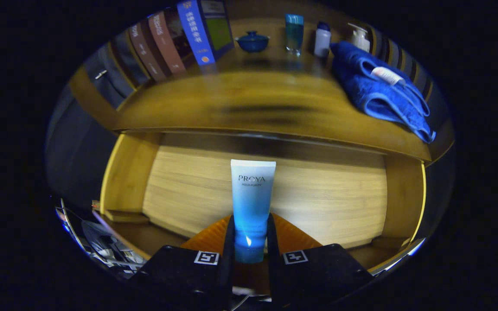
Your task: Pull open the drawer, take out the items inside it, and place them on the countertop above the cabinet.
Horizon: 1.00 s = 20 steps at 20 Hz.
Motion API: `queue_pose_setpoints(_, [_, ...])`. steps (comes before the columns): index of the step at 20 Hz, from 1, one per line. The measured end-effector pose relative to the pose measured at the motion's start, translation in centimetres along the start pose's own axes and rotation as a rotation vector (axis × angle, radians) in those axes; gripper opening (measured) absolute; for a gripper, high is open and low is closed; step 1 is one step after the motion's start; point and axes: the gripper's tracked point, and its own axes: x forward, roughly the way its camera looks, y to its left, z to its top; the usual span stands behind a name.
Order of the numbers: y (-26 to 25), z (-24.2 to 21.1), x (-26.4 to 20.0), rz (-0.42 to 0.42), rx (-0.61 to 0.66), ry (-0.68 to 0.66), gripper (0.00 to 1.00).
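Note:
A blue-and-white cosmetic tube [252, 203] stands between my fingers, its flat white end pointing away from me. My gripper [251, 235] is shut on the tube near its cap end, both fingers pressing its sides. Below and beyond the tube lies the open wooden drawer [128, 181], whose pale floor shows bare. Past the drawer's far edge stretches the wooden countertop [249, 103].
On the countertop, a row of leaning books [175, 39] stands at the back left. A small blue lidded bowl [252, 42], a blue bottle [294, 33], a white bottle [322, 39] and a pump bottle [360, 38] line the back. A blue towel [383, 93] with a small tube [387, 76] on it lies right.

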Motion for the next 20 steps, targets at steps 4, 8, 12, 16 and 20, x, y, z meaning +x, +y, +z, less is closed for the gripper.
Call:
queue_pose_setpoints(4, [1.6, 2.8, -5.1, 0.038, -0.023, -0.088, 0.39])
queue_pose_setpoints(8, [1.9, 6.5, -6.9, 0.017, -0.039, -0.128, 0.39])
queue_pose_setpoints(12, [0.6, 10.4, -5.3, -0.053, -0.053, -0.098, 0.39])
queue_pose_setpoints(16, [-1.5, 13.0, -1.5, -0.125, -0.016, -0.051, 0.39])
queue_pose_setpoints(20, [-2.6, 14.0, 1.4, -0.137, 0.014, -0.009, 0.39])
